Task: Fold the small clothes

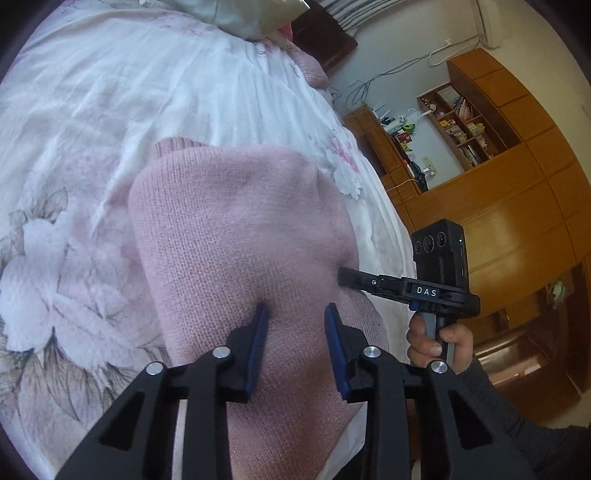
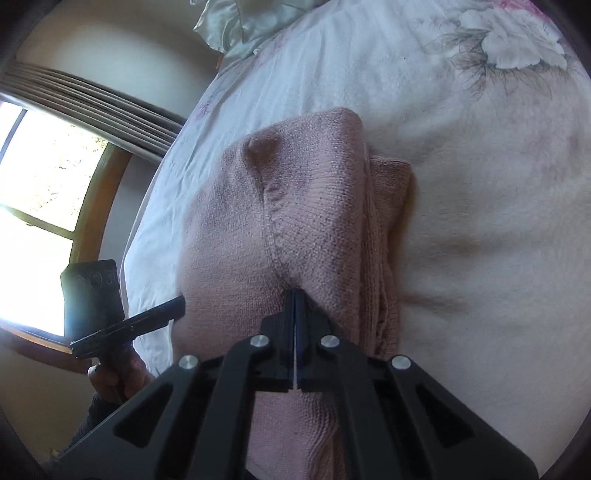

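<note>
A pink knit sweater lies folded on a bed covered with a white floral-print bedspread. It sits near the bed's edge, layered on itself, with ribbed edges stacked along one side in the right wrist view.

The left gripper hovers over the near part of the sweater with its two blue-padded fingers spread apart. The fingertips are at the knit surface; nothing sits clamped between them.

The right gripper has its jaws pressed together, with only a thin slit between the pads. Its tips sit in a gathered pucker of the sweater along a seam line, so it is pinching the knit fabric there. In the left wrist view the same gripper reaches the sweater's side edge, held by the right hand in a dark sleeve.

The left gripper shows in the right wrist view at the opposite edge of the sweater, held by the left hand.

A pale green pillow lies at the far end of the bed. A wooden wardrobe with open shelves stands beside the bed. A window shows on the other side.
</note>
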A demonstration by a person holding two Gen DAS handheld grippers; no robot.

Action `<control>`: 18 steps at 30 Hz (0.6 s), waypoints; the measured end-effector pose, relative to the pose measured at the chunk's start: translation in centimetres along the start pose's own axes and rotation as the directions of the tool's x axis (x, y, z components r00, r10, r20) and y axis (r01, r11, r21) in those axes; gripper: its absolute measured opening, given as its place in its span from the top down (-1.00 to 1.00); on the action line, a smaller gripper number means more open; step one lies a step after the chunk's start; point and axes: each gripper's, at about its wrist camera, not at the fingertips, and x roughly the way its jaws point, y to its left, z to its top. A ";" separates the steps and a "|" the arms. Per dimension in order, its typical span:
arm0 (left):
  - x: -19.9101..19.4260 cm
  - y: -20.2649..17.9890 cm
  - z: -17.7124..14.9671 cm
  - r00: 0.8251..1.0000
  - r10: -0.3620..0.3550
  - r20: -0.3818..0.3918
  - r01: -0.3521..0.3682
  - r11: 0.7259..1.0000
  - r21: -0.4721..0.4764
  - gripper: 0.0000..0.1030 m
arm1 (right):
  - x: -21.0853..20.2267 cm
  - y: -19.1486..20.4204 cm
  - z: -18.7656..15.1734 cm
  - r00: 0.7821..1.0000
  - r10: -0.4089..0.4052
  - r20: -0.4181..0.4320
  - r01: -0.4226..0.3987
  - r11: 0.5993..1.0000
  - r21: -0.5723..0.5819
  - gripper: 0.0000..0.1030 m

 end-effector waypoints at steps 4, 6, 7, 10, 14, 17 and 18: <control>-3.8 -2.5 -1.9 0.998 -0.048 0.038 0.046 0.998 0.051 0.10 | -3.4 3.0 -4.1 0.999 0.022 0.031 -0.019 0.996 -0.087 0.85; -4.7 -3.2 -4.0 0.998 -0.066 0.021 0.065 0.996 0.064 0.10 | -3.8 2.8 -6.2 0.999 0.028 0.030 -0.026 0.996 -0.083 0.85; -4.5 -3.1 -4.9 0.999 -0.053 0.010 0.052 0.997 0.059 0.10 | -3.7 2.4 -7.1 0.999 0.023 0.025 -0.021 0.997 -0.071 0.85; -2.6 -0.3 -6.4 0.999 0.038 -0.024 -0.039 0.999 -0.014 0.10 | -1.6 0.8 -8.1 0.998 -0.055 -0.005 0.055 0.998 -0.040 0.98; -1.7 2.1 -7.2 0.998 0.064 -0.020 -0.066 0.995 -0.081 0.08 | -0.9 0.4 -8.5 0.997 -0.075 -0.016 0.074 0.997 -0.031 0.92; -4.5 0.5 -8.4 0.997 0.060 0.051 -0.056 0.996 -0.069 -0.03 | -3.0 2.3 -9.4 0.997 -0.068 0.023 0.069 0.995 -0.071 0.84; -5.5 -0.2 -9.1 0.996 0.054 0.072 -0.050 0.997 -0.054 -0.05 | -3.4 2.8 -10.1 0.997 -0.074 0.033 0.076 0.994 -0.084 0.84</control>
